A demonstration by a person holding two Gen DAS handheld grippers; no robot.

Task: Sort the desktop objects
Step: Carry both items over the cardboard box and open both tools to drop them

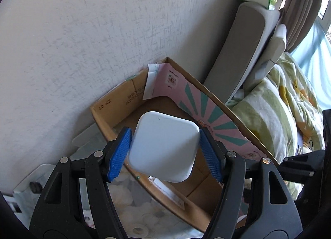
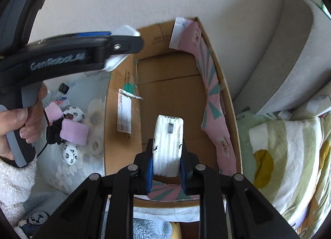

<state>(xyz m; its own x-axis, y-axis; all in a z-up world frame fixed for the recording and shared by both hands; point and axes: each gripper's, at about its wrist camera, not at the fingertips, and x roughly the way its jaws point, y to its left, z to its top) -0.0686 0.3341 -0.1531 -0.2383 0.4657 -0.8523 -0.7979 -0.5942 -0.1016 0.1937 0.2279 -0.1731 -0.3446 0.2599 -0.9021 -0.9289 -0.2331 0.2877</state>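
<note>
Above the cardboard box (image 2: 124,135), left tool (image 1: 164,148) grips a white case (image 1: 163,145); right tool (image 2: 167,169) pinches a tissue pack (image 2: 168,145).

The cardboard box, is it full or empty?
Nearly empty. The right wrist view shows the cardboard box's bare brown floor, with only a pink paper liner along one wall and a white label on another.
</note>
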